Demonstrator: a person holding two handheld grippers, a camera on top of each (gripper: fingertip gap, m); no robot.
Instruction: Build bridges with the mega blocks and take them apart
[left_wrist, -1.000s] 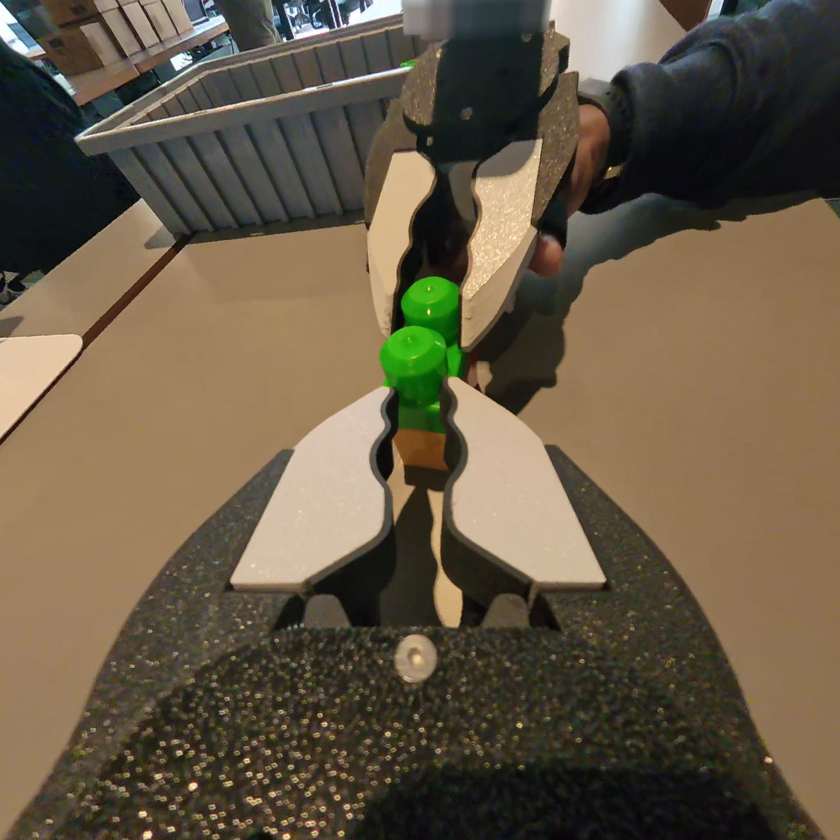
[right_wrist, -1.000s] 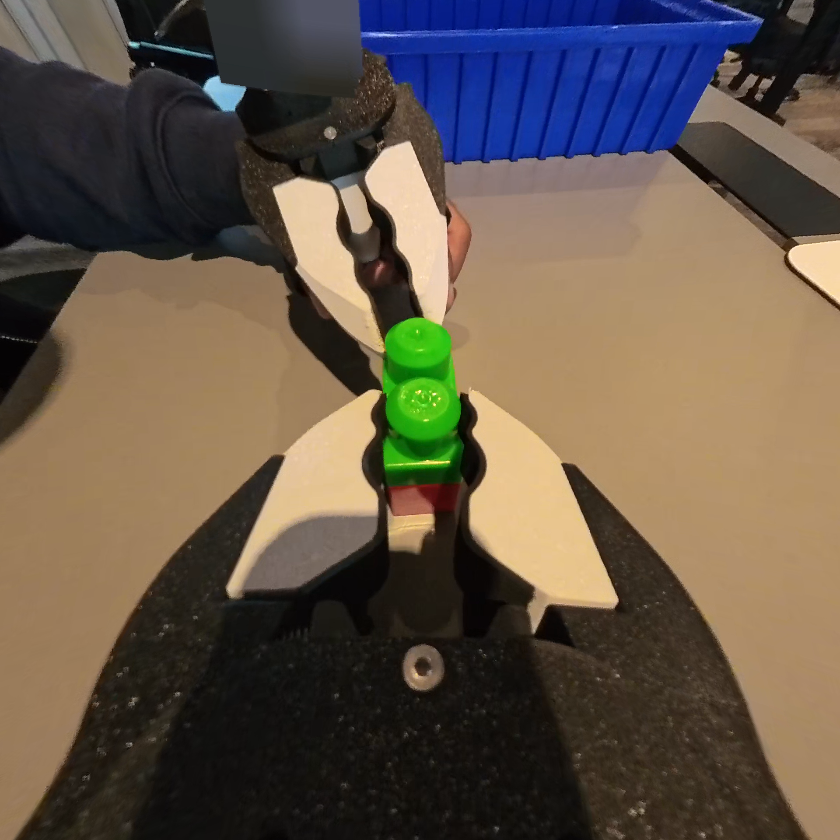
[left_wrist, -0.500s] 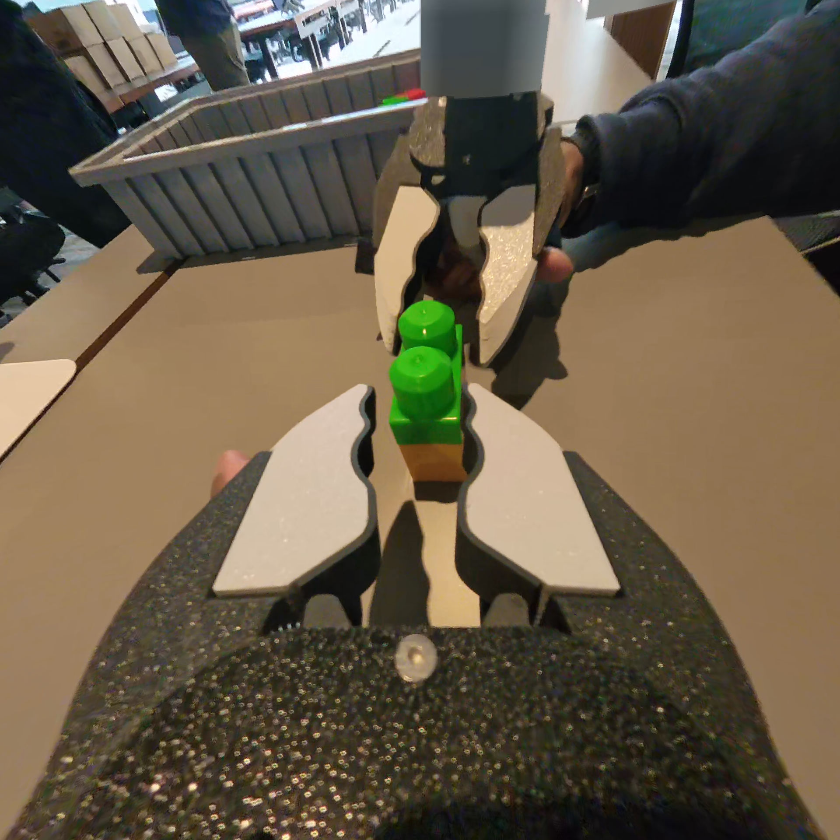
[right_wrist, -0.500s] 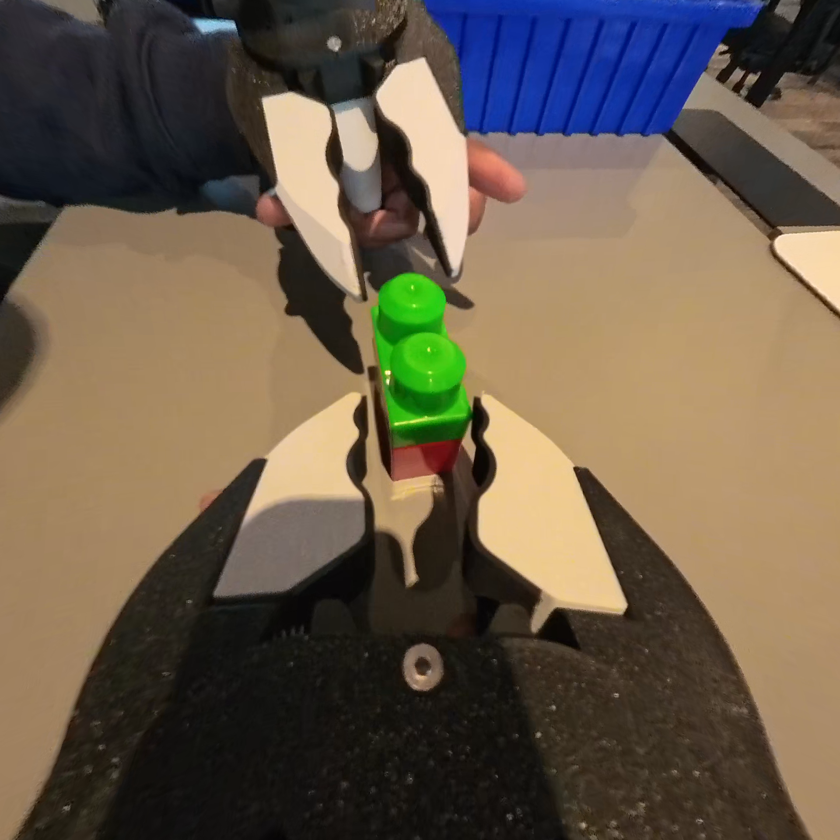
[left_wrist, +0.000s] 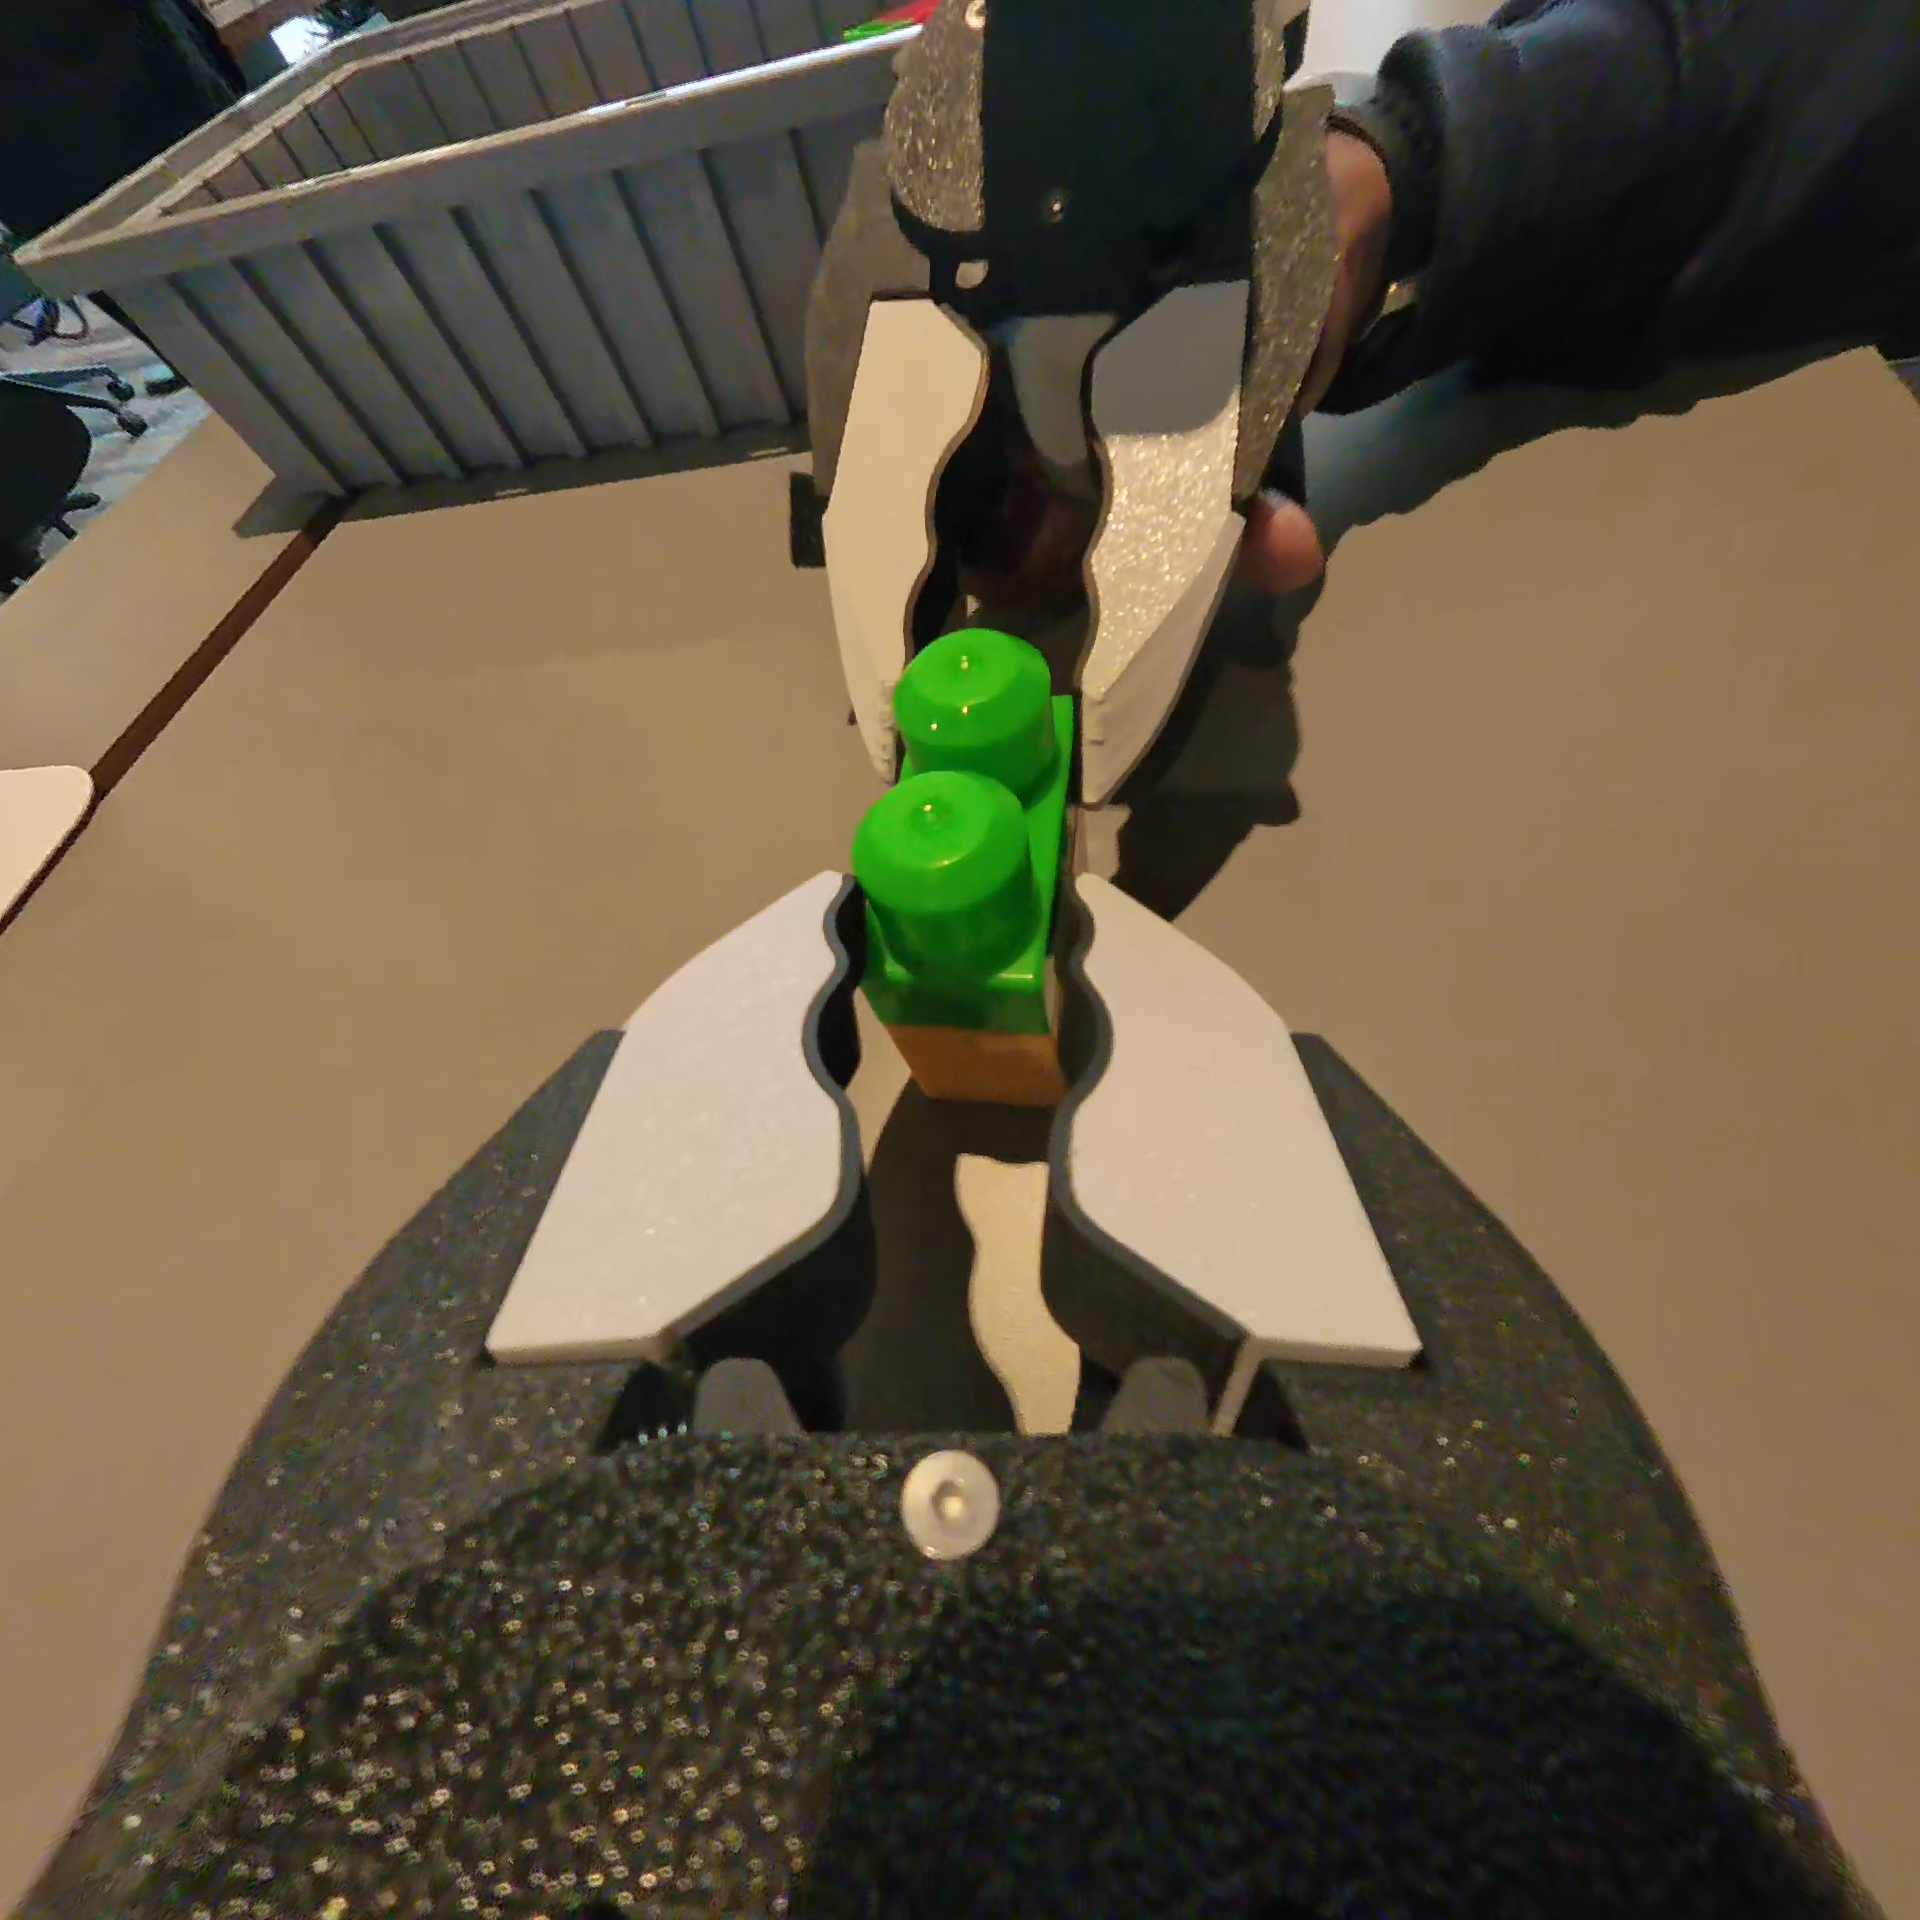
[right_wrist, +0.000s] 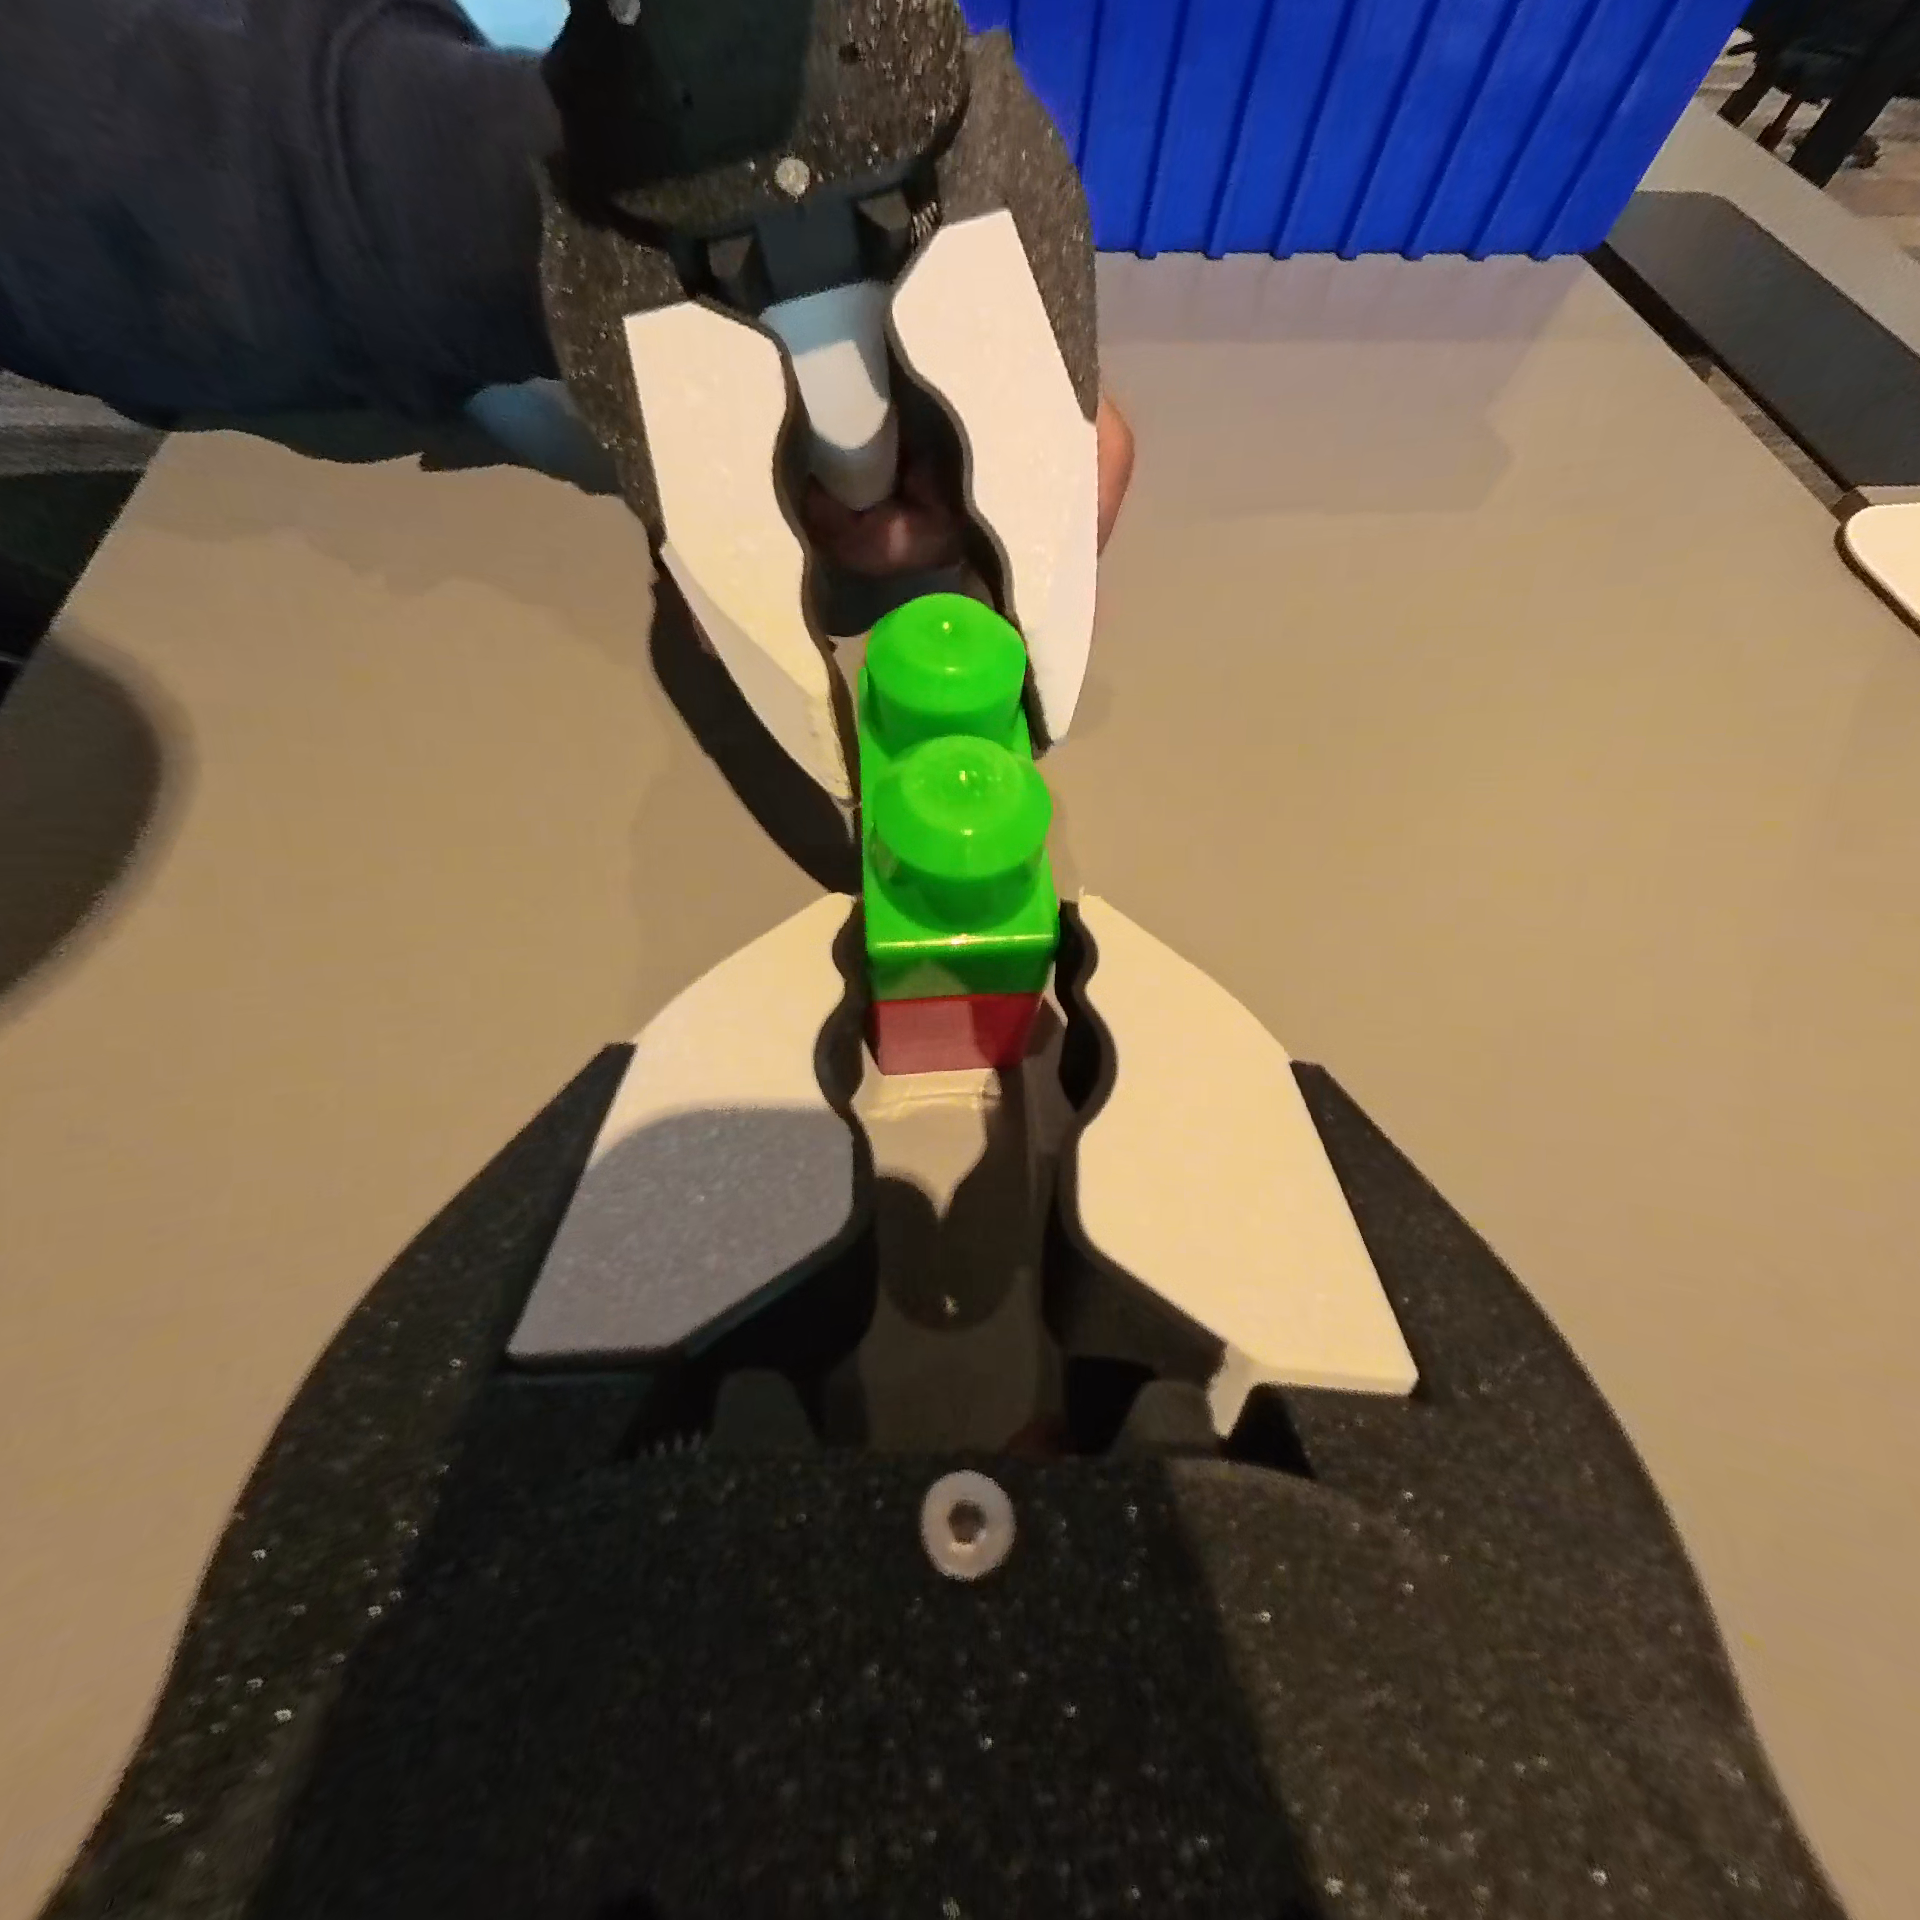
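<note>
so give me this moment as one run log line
left gripper: shut on green block | right gripper: shut on green block | under it: orange block, red block | bridge: standing on table

Orange block (left_wrist: 982, 1060) under the green block (left_wrist: 961, 883) shows only its near face in the left wrist view; the red block (right_wrist: 951, 1032) likewise in the right wrist view, and the gap between the two lower blocks is hidden in both. Cannot tell if the left tongs (left_wrist: 961, 899) or the right tongs (right_wrist: 961, 920) actually press the blocks, contact is hidden by the green block. Grey bin (left_wrist: 436, 312) and blue bin (right_wrist: 1351, 125) are cut off at the top edge, contents mostly out of sight; the hand behind the far tongs is mostly covered.
</note>
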